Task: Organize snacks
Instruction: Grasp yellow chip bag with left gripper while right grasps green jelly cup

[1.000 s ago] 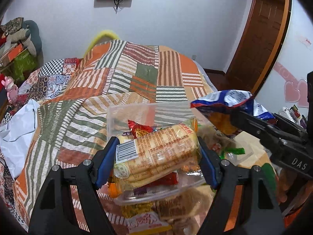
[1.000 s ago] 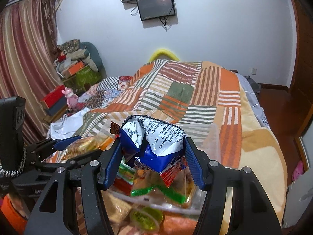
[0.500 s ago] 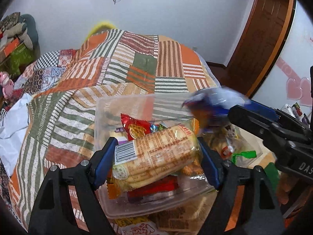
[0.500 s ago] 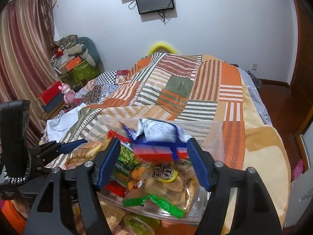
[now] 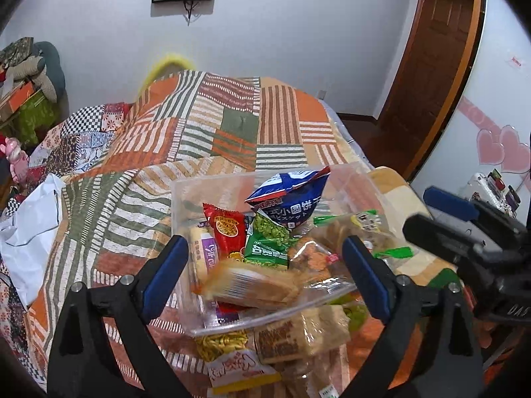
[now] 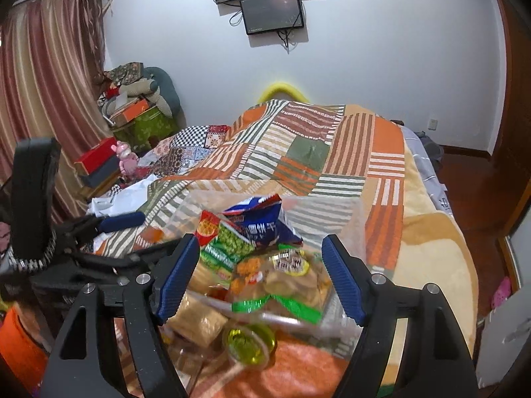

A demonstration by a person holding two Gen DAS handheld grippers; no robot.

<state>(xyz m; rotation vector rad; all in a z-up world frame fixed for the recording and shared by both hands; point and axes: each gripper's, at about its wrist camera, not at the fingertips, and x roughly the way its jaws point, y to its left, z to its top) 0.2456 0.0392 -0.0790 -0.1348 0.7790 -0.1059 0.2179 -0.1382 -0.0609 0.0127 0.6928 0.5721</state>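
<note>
White bedroom walls and a wall-mounted dark screen (image 6: pixel 272 13) stand behind a bed covered by an orange, green and cream striped patchwork quilt (image 5: pixel 205 132). On the quilt sits a clear plastic tub (image 5: pixel 215 185) heaped with snacks: a blue crinkled biscuit bag (image 5: pixel 292 199) on top, beside it a red sachet (image 5: pixel 225 229) and a green pea packet (image 5: pixel 268 245). The left gripper (image 5: pixel 265 278) has just been opening; its blue-padded fingers stand spread, and between them, untouched, a blurred tan cracker pack (image 5: pixel 252 285) lies at the tub's near edge. The right gripper (image 6: pixel 262 275) has also been opening, its fingers apart above the heap, holding nothing. More packets lie outside the tub's near wall.
</note>
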